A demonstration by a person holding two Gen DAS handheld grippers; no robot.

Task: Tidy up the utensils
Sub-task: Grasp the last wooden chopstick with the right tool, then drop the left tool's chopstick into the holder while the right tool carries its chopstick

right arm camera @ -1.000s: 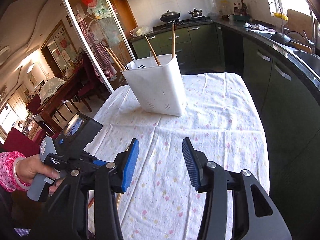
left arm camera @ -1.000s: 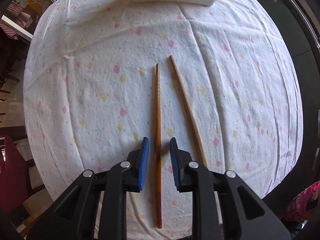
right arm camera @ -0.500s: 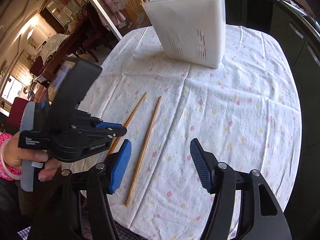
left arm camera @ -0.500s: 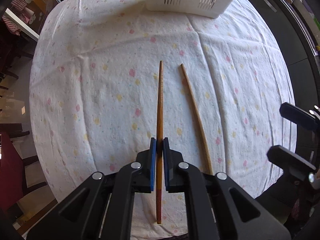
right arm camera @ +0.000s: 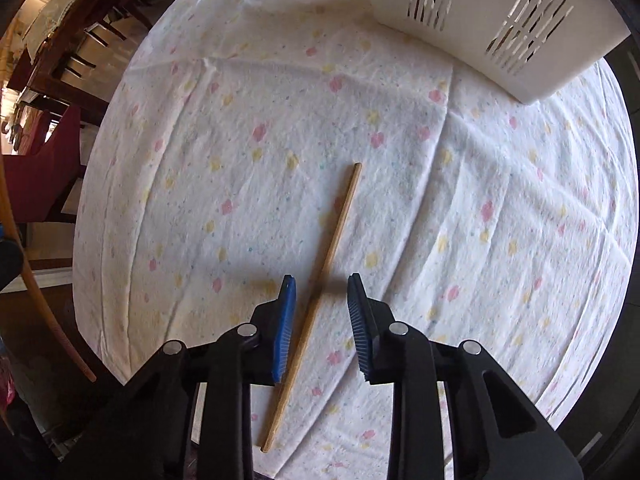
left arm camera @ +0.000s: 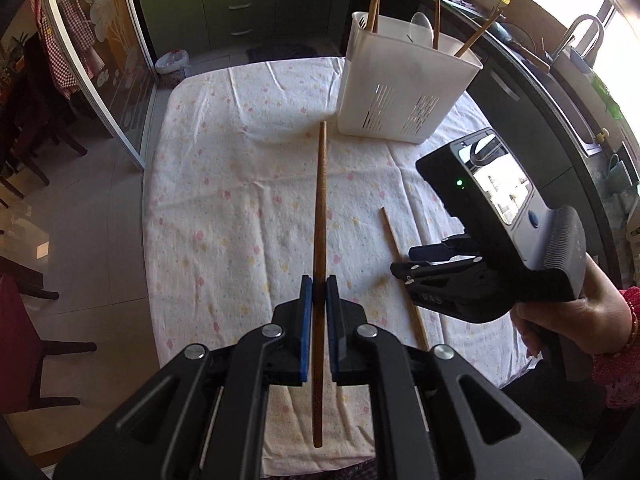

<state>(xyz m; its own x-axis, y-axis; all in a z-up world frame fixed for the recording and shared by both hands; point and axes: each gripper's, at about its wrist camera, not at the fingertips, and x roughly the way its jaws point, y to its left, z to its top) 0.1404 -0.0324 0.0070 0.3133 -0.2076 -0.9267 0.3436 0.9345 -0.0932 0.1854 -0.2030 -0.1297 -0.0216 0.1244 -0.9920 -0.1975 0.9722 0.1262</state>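
Loose chopstick [right arm camera: 320, 264]: it lies flat on the flowered cloth [right arm camera: 240, 128] of the bench, the last utensil seen lying loose there.
Long axis: it runs from the near bench edge up and slightly to the right in the right wrist view, pointing roughly toward the white utensil basket [right arm camera: 480, 12].
Relation to right fingers: the shaft passes between the two blue pads, nearer the left pad [right arm camera: 286, 320] than the right one; contact with either pad is not seen.
Right gripper [right arm camera: 321, 286]: fingers are held apart, straddling the shaft about a third of the way up from its near end; height above the cloth cannot be told.
Alignment: the shaft is skewed a little against the finger axis; a closing stroke is judged likely to square it up or roll it.
Held chopstick [left arm camera: 320, 216]: it is clamped between the pads of the left gripper [left arm camera: 319, 286], lifted off the cloth, its tip aimed at the near left corner of the basket.
Basket: it stands upright at the far end of the bench, well apart from both grippers, with several chopsticks and a spoon already standing in it.
Nearer hand: the right is judged nearer the loose stick; the left is occupied.
Next move (judged): closing of the right fingers on the shaft.
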